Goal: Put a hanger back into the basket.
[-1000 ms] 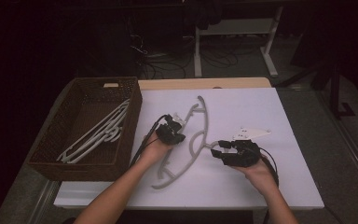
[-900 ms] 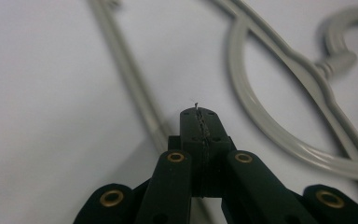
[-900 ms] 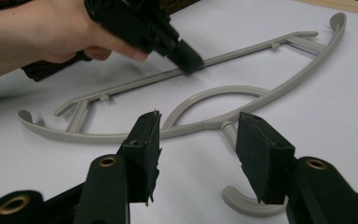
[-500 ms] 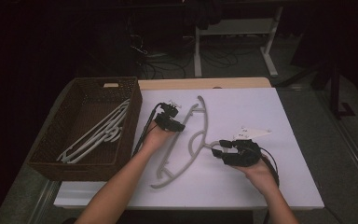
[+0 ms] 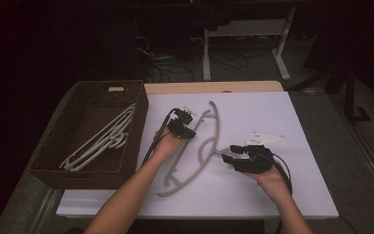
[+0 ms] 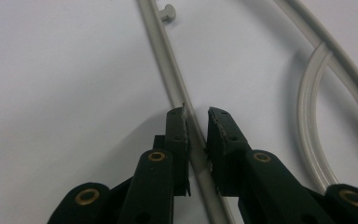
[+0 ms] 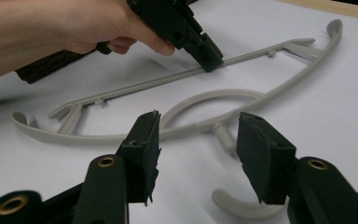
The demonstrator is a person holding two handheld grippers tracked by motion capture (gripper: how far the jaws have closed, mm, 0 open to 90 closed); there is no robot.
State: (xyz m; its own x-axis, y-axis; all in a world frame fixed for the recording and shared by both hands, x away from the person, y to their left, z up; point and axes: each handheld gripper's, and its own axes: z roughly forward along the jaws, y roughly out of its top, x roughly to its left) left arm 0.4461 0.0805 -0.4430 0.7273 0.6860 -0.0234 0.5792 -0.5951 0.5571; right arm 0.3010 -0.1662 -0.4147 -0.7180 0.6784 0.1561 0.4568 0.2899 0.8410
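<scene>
A grey plastic hanger (image 5: 200, 151) lies flat on the white table, its hook toward my right hand. My left gripper (image 5: 191, 132) is tipped down over the hanger's straight bar (image 6: 175, 88). The bar runs between its jaws (image 6: 196, 116), which have just been closing and stand narrowly apart around it. From the right gripper view, the left gripper (image 7: 209, 58) rests its tips on that bar. My right gripper (image 5: 225, 153) is open (image 7: 198, 126), its jaws on either side of the hook's stem (image 7: 223, 135) without touching it.
A brown wicker basket (image 5: 139, 122) at the table's left holds several white hangers (image 5: 102, 139). The white table top (image 5: 282, 195) has bare room at right and front. Cables and desk legs lie on the dark floor beyond the far edge.
My left hand has moved a little farther up the table along the hanger's bar. The right hand and the hanger have stayed put.
</scene>
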